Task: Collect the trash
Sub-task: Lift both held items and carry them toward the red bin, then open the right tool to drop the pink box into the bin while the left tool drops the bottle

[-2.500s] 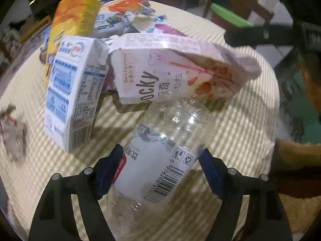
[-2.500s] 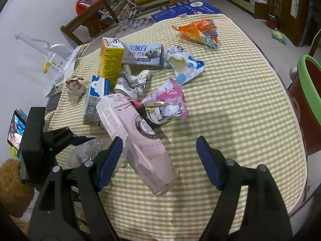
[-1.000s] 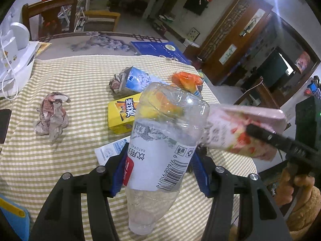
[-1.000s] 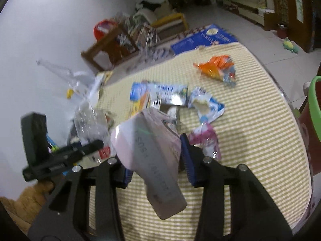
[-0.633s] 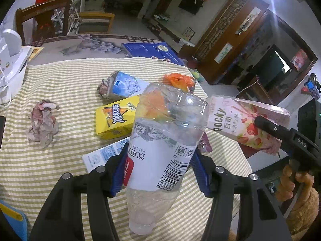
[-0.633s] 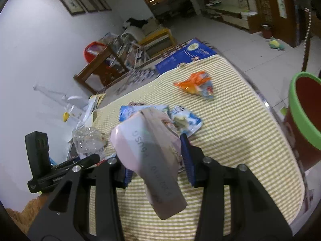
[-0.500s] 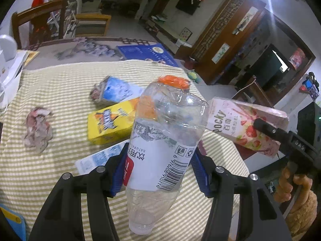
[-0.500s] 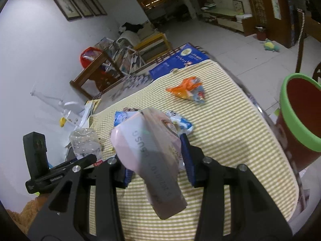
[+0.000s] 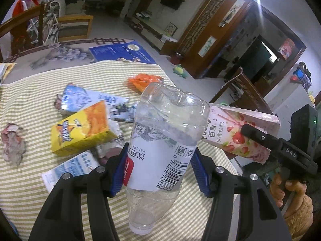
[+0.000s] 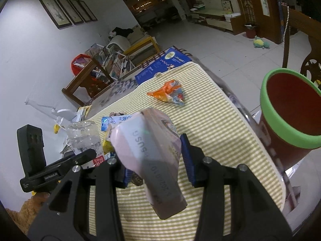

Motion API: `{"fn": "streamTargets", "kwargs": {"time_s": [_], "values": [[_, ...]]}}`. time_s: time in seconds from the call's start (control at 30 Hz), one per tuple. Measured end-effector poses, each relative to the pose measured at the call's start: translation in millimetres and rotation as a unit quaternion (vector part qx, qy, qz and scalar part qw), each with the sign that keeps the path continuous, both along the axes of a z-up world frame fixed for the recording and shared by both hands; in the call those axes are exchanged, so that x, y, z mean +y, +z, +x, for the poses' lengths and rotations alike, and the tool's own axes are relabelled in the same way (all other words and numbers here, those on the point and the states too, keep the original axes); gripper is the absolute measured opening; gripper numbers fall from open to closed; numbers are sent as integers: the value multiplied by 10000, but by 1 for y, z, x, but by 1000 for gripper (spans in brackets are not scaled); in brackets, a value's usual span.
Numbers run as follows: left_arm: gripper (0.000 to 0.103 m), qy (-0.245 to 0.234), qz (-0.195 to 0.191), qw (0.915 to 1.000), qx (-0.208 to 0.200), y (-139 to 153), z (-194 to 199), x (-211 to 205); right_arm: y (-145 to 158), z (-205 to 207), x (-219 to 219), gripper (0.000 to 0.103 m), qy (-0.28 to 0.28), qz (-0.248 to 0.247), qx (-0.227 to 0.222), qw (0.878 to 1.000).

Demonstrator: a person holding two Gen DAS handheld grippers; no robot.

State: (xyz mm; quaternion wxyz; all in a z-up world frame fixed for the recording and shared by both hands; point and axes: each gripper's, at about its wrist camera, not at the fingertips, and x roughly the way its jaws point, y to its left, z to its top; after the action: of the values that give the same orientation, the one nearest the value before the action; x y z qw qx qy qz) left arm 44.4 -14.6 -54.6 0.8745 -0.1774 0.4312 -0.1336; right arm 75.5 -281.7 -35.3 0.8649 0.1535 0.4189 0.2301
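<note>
My left gripper (image 9: 158, 169) is shut on a clear plastic bottle (image 9: 162, 140) with a white label, held above the checked tablecloth (image 9: 30, 104). My right gripper (image 10: 155, 161) is shut on a pink snack box (image 10: 149, 150), lifted over the table; the same box (image 9: 240, 132) shows at the right of the left wrist view, and the bottle (image 10: 84, 134) at the left of the right wrist view. A red bin with a green rim (image 10: 289, 110) stands beside the table's right edge.
On the cloth lie a yellow carton (image 9: 82, 128), a blue-white carton (image 9: 80, 98), an orange wrapper (image 10: 166, 93), a crumpled paper (image 9: 13, 142) and a flat white-blue carton (image 9: 70, 166). Wooden chairs (image 10: 88, 80) and a blue book (image 10: 160, 65) are beyond the far edge.
Both grippers have swung to the right over the table with their loads. The green-rimmed bin has come further into the right wrist view.
</note>
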Motion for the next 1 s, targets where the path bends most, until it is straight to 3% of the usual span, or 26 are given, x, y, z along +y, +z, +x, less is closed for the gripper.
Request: {"fn": "streamTargets", "kwargs": {"time_s": [0.7, 1.0], "values": [[56, -427, -47, 9991, 52, -1, 57, -101, -2, 30, -98, 41, -449, -73, 37, 9990], [56, -568, 32, 9984, 58, 1, 77, -142, 0, 52, -165, 41, -1120, -473, -76, 9926]]}}
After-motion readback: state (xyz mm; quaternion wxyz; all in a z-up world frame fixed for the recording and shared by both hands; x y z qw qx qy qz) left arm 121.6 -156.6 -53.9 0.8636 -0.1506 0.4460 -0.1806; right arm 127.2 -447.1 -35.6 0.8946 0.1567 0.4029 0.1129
